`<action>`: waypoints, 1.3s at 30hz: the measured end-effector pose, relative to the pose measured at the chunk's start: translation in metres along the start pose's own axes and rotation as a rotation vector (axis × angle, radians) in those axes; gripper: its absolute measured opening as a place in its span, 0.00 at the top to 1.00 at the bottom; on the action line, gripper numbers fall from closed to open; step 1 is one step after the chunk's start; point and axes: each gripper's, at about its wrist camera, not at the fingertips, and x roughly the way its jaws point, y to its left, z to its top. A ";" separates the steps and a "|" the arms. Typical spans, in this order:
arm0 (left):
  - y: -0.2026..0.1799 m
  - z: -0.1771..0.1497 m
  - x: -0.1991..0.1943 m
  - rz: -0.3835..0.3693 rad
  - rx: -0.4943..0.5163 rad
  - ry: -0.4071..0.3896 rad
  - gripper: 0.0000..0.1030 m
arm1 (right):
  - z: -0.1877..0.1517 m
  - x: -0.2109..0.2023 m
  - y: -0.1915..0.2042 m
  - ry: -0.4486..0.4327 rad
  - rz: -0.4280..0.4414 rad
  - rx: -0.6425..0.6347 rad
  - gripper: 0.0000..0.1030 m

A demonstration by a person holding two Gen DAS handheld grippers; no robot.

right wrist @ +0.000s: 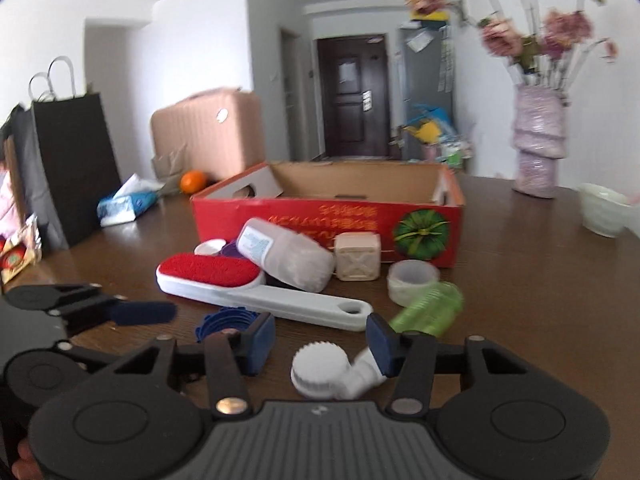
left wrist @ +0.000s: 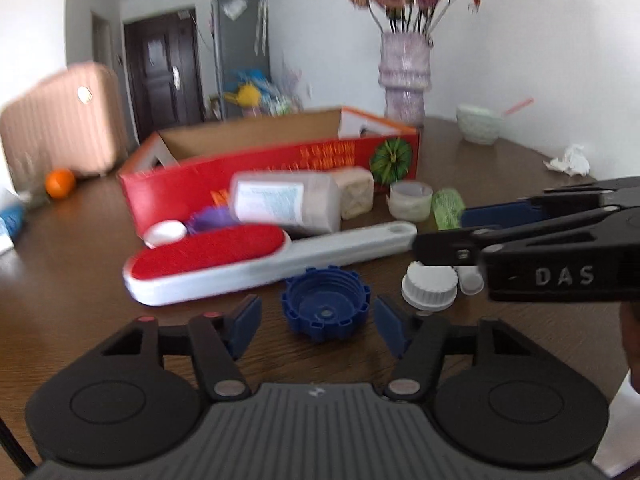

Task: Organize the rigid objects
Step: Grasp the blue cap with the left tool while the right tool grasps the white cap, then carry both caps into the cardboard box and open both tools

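Low in the left wrist view, the left gripper (left wrist: 318, 330) brackets a blue cap (left wrist: 325, 307), jaws apart and not yet pressing. Likewise the right gripper (right wrist: 320, 342) straddles a white cap (right wrist: 320, 368) at lower centre without clamping. Both seem lined up for pickup; the red box (right wrist: 328, 222), mid-frame beyond, looks like the destination.

Red box (right wrist: 296, 220) with orange lettering and a green-striped melon print at its 3 o'clock end. White brush (left wrist: 224, 268), red pad. Blue cap (left wrist: 324, 308); ribbed white cap (right wrist: 316, 372); dark wood-grain table (left wrist: 80, 272).
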 end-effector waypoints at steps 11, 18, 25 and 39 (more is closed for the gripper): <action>0.023 -0.012 -0.010 0.057 -0.087 0.063 0.55 | -0.004 0.033 0.003 0.184 0.063 -0.102 0.57; 0.040 -0.023 -0.048 0.138 -0.117 0.025 0.55 | -0.014 0.027 0.026 0.145 0.038 -0.112 0.62; 0.039 -0.023 -0.087 0.161 -0.110 -0.066 0.55 | -0.013 -0.014 0.043 0.056 0.005 -0.110 0.62; 0.065 0.042 -0.071 0.162 -0.094 -0.190 0.55 | 0.028 -0.021 0.016 -0.036 -0.054 -0.094 0.62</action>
